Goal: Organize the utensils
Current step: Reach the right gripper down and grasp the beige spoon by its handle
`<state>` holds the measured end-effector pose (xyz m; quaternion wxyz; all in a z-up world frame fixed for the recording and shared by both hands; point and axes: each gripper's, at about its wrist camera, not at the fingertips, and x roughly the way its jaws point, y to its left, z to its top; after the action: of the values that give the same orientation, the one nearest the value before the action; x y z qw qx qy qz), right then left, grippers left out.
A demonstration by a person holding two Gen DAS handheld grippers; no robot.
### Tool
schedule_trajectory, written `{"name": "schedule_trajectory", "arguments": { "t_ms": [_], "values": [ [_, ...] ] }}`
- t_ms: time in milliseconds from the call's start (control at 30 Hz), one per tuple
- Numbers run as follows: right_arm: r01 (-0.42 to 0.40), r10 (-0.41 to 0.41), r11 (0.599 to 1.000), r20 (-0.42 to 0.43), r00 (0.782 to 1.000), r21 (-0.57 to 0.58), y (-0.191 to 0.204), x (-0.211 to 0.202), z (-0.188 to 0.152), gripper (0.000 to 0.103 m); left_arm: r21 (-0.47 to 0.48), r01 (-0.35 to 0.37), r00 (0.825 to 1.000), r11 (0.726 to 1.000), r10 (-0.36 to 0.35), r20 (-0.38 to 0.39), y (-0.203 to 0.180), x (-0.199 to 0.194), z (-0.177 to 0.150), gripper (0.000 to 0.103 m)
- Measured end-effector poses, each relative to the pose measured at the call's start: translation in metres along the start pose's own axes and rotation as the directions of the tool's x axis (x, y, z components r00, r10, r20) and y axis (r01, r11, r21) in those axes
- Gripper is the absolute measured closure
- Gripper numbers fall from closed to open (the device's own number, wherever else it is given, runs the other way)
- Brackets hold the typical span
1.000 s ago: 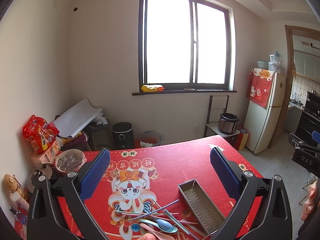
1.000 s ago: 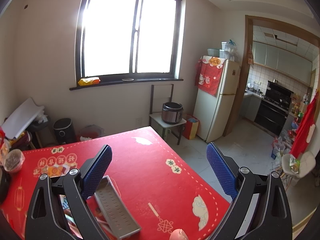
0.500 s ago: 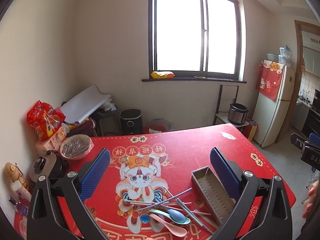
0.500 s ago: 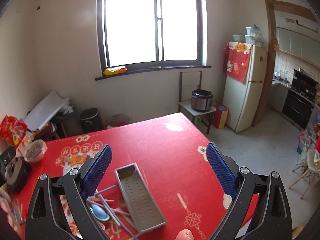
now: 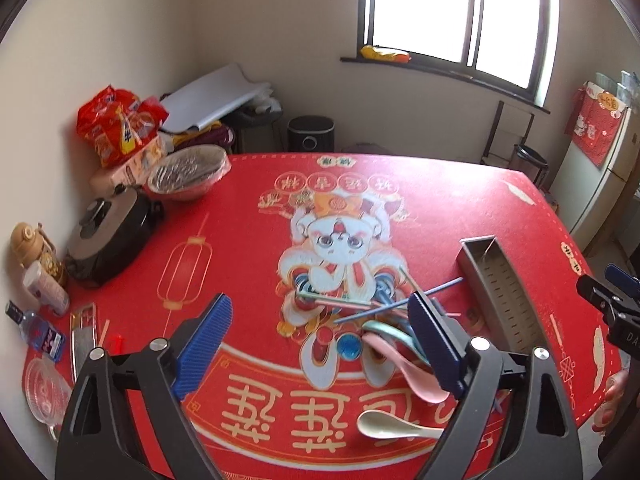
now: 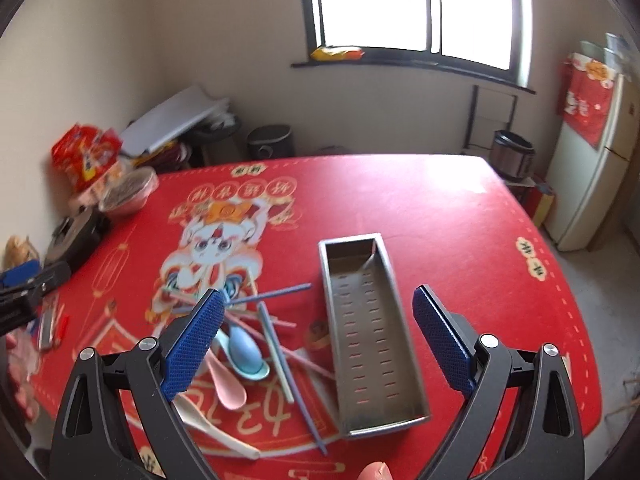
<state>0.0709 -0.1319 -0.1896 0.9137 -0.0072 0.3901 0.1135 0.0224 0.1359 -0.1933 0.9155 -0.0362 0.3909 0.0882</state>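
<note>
Both grippers are held wide apart, empty: left gripper (image 5: 320, 344), right gripper (image 6: 318, 340). Spoons (image 6: 240, 350) and chopsticks (image 6: 276, 344) are piled beside metal tray (image 6: 372, 336) near the bench (image 6: 440, 216) front edge.

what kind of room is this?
Likely a home dining area beside a kitchen: a red festive tablecloth covers the table, a fridge stands at right, and a rice cooker sits under the window.

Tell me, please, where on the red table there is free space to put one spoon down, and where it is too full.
Free: the red cloth beyond and right of the metal tray, and the lantern patch between the black pot and the mascot print. Crowded: the spoons and chopsticks pile left of the tray, and the left edge by the bottles.
</note>
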Motion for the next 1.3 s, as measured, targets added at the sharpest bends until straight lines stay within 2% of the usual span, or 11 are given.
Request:
{"name": "schedule_trajectory", "arguments": {
  "t_ms": [167,300,400,467,567,600,667,833,933,1200,1300],
  "values": [
    [-0.121,0.096,0.983,-0.181,0.979,-0.136,0.031,0.055,-0.036,0.011,-0.079,-0.043,0.998,0.996,0.039,-0.056,0.023,0.011,-0.025,0.023],
    [-0.277,0.206,0.944,-0.333,0.920,-0.179,0.057,0.089,-0.066,0.011,-0.093,-0.045,0.998,0.995,0.040,-0.057,0.034,0.004,-0.040,0.023],
    [-0.351,0.237,0.910,-0.416,0.878,-0.222,0.080,0.105,-0.088,0.012,-0.117,-0.052,0.997,0.992,0.044,-0.062,0.043,0.001,-0.049,0.023],
    [-0.384,0.239,0.891,-0.469,0.850,-0.243,0.092,0.112,-0.102,0.040,-0.137,-0.057,0.996,0.989,0.048,-0.069,0.050,0.000,-0.055,0.023],
    [-0.423,0.242,0.874,-0.541,0.805,-0.238,0.101,0.123,-0.121,0.042,-0.158,-0.056,0.996,0.986,0.044,-0.077,0.058,0.001,-0.063,0.023],
    [-0.433,0.241,0.867,-0.552,0.798,-0.247,0.105,0.124,-0.126,0.042,-0.161,-0.056,0.996,0.985,0.043,-0.079,0.060,0.001,-0.065,0.023],
    [-0.444,0.229,0.855,-0.573,0.787,-0.267,0.110,0.125,-0.134,0.054,-0.165,-0.052,0.996,0.985,0.039,-0.079,0.063,0.001,-0.067,0.023],
    [-0.444,0.214,0.855,-0.598,0.772,-0.268,0.110,0.129,-0.146,0.067,-0.171,-0.029,0.997,0.985,0.016,-0.076,0.064,0.000,-0.070,0.024],
    [-0.450,0.221,0.855,-0.604,0.766,-0.258,0.108,0.129,-0.148,0.073,-0.171,-0.013,0.997,0.985,0.001,-0.072,0.063,0.000,-0.071,0.024],
    [-0.506,0.279,0.840,-0.642,0.714,-0.197,0.110,0.127,-0.148,0.077,-0.168,0.015,0.998,0.986,-0.025,-0.058,0.059,-0.004,-0.071,0.024],
    [-0.525,0.297,0.832,-0.656,0.694,-0.179,0.114,0.128,-0.150,0.090,-0.168,0.018,0.998,0.986,-0.028,-0.056,0.061,-0.004,-0.071,0.024]
  ]
}}
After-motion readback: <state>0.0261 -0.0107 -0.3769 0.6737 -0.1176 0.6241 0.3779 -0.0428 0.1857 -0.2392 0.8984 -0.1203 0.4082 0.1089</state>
